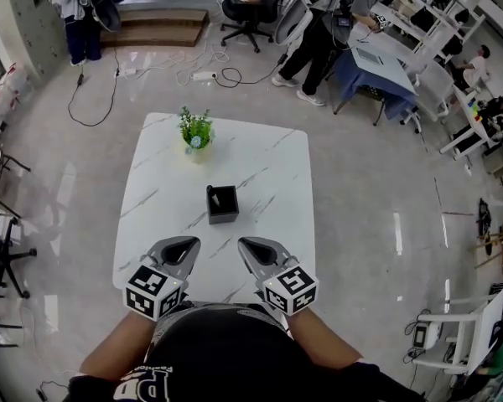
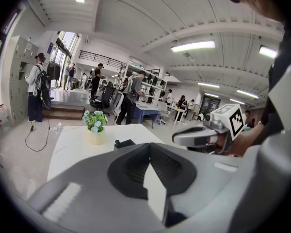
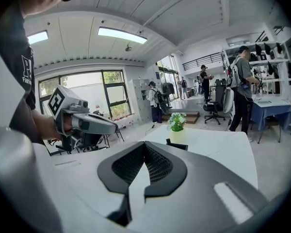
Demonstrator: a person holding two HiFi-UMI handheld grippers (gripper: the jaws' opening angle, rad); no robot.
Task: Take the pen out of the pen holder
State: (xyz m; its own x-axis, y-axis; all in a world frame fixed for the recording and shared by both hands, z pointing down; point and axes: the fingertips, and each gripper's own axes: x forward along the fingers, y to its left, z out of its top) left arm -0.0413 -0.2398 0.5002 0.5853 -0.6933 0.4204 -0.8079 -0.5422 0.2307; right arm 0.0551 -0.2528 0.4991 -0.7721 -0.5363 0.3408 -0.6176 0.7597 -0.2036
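Hovering at the near edge of the white marbled tabletop [image 1: 272, 153], left claw [image 1: 181, 246] and right claw [image 1: 253, 248] sit side by side, each with its tips pressed together on nothing. The black pen holder [image 1: 223, 208] stands mid-tabletop, well apart from both claws, bare surface all round; a dark pen [image 1: 213, 196] stands inside. A potted plant [image 1: 196, 132] occupies the far edge. Glossy floor [image 1: 360, 191] surrounds.
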